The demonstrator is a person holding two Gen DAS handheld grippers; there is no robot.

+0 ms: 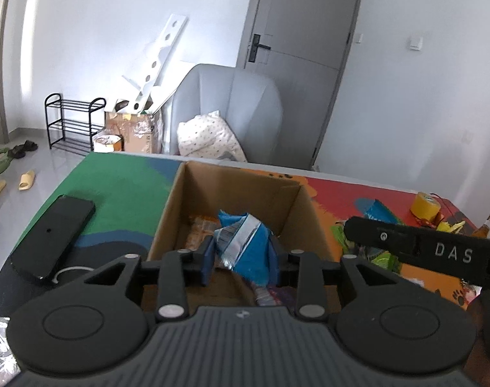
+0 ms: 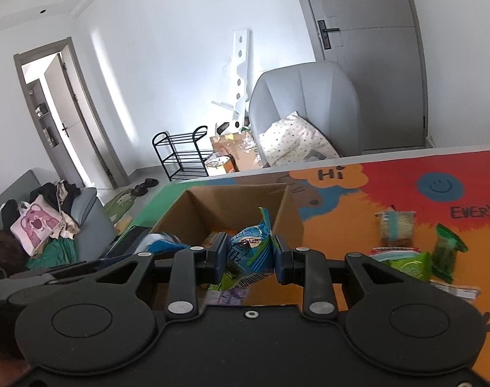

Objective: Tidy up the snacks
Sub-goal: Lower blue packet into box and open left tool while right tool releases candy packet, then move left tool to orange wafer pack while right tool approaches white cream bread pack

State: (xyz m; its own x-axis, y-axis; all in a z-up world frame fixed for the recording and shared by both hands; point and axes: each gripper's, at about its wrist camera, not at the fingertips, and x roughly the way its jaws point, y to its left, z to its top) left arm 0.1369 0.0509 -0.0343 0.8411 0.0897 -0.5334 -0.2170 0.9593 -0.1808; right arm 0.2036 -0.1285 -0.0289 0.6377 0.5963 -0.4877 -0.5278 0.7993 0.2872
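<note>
Snacks litter the colourful mat; both tongs clamp packets over the box.

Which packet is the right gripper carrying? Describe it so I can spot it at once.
Start at the open cardboard box on the colourful table mat. At its near edge, the right gripper pinches a crumpled snack bag. It is blue with white print and a green lower end, unlike the plain green packets lying to the right.

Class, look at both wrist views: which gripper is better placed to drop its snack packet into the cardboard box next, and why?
Left. The left gripper holds its blue packet over the cardboard box, while the right gripper grips its blue-green packet at the near edge.
</note>
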